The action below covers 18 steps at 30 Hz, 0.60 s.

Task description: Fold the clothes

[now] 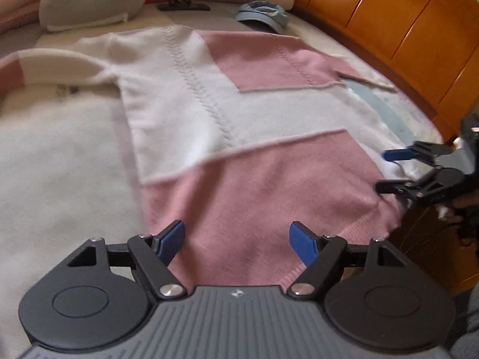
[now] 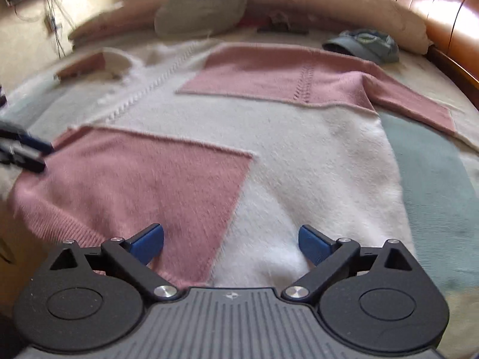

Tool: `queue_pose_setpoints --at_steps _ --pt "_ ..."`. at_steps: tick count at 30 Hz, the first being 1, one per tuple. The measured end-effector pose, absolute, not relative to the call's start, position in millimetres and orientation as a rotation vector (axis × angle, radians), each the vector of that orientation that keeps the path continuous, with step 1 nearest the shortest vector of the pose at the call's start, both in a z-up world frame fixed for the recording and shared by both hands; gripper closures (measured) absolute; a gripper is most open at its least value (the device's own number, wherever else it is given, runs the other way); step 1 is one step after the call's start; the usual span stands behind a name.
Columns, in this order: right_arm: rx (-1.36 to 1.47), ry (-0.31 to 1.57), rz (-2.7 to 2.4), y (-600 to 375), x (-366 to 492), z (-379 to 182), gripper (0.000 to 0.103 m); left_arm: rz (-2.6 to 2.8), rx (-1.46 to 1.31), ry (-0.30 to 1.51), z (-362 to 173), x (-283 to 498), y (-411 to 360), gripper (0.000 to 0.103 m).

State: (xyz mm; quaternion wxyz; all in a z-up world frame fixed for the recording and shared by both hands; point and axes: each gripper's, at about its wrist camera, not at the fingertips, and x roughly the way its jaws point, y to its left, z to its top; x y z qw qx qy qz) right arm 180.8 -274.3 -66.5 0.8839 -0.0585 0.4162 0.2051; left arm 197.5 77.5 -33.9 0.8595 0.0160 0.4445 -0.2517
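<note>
Only from the right wrist, sweater [image 2: 269,155] sleeve [image 2: 413,104] shows; both jaws spread.

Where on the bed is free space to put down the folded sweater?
Free: the blanket left of the sweater, and the blue-grey strip on its right below the pink sleeve. Crowded: the far end, with cushion, cap and pillows.

Two low views, shared sweater [image 1: 239,137]

soft daylight lit both views evenly, with faint shadows. glare streaked the wooden headboard [image 1: 398,30]. motion blur softened the sweater [image 2: 269,149], and fisheye distortion bent and darkened the frame edges.
</note>
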Motion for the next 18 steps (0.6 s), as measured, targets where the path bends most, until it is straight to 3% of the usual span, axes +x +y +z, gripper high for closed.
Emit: queue_pose_setpoints --at_steps 3,9,13,18 --pt "-0.125 0.841 0.443 -269.3 203.7 -48.8 0.004 -0.559 0.022 0.866 -18.9 232.2 63.0 0.021" --pt "-0.093 0.845 0.385 -279.7 216.0 -45.0 0.004 -0.573 0.149 0.837 -49.6 284.2 24.4 0.022" --pt "-0.068 0.855 0.336 -289.3 219.8 -46.6 0.002 -0.539 0.196 0.852 -69.2 270.3 40.2 0.020" --pt "-0.036 0.867 0.273 -301.3 224.6 -48.6 0.000 -0.504 0.181 0.908 -55.0 246.1 68.7 0.021"
